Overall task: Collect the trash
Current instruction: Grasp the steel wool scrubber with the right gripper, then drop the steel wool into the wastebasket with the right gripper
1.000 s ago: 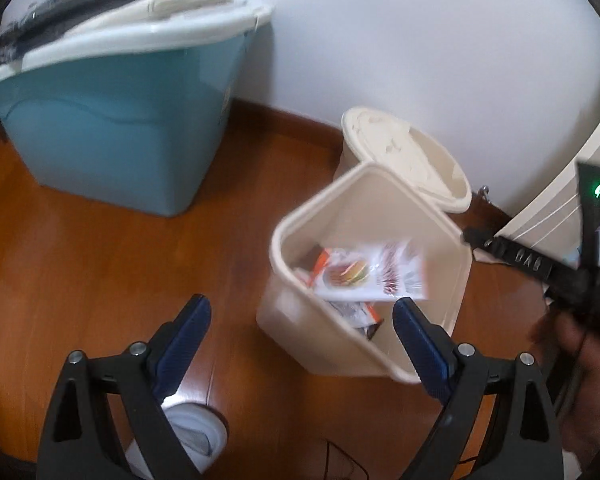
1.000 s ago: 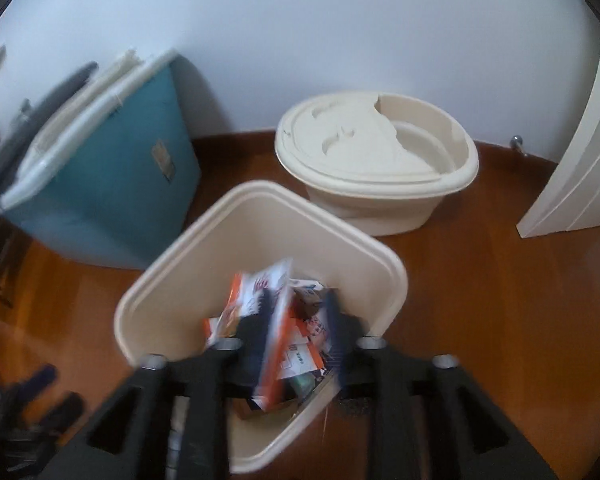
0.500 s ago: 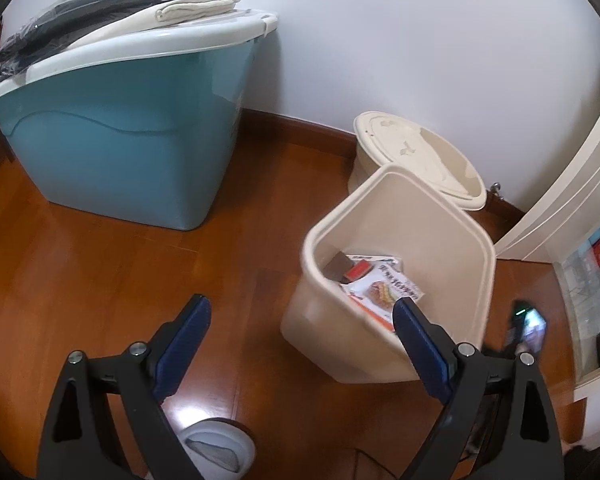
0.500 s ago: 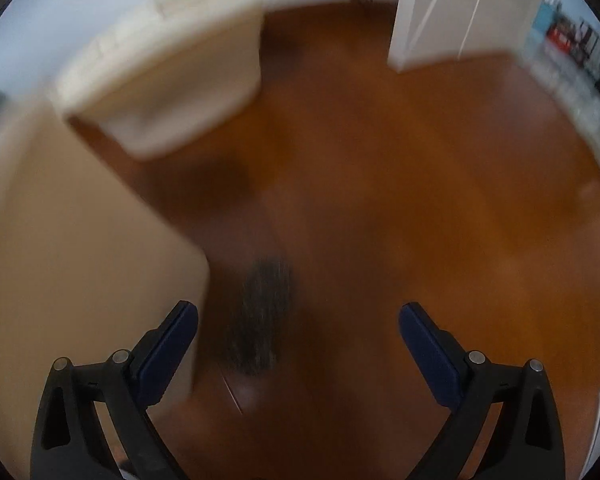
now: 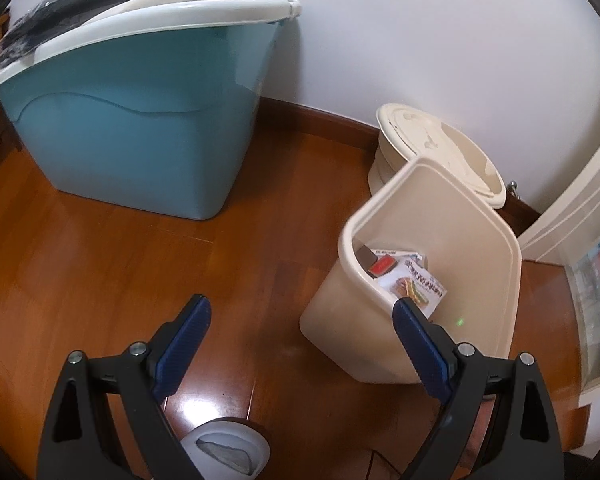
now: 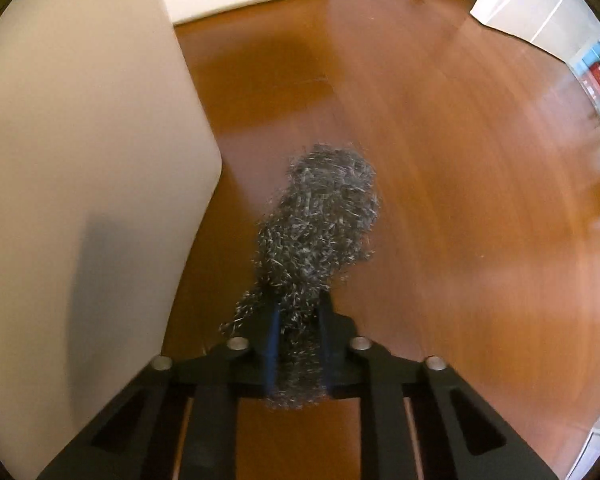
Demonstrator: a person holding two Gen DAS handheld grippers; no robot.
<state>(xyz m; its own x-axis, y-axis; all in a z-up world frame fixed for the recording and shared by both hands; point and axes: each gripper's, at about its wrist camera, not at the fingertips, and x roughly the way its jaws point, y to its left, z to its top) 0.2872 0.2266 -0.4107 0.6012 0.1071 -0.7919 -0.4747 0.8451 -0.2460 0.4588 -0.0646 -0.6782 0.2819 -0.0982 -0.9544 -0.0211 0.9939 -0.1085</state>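
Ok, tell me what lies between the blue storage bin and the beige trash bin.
Only bare wooden floor lies between the blue storage bin and the beige trash bin, as the left wrist view shows.

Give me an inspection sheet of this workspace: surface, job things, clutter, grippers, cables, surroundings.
Surface: wooden floor, glossy.
Job's things: open beige bin holding printed packaging; grey steel-wool wad beside the bin wall.
Clutter: white round object on the floor below the left gripper; identity unclear.
Grippers: left gripper open, holding nothing; right gripper shut on the wad.
Cables: thin dark line on the floor, possibly a cable.
Surroundings: teal tub with folded cloth on its lid, lidded beige container, white wall.
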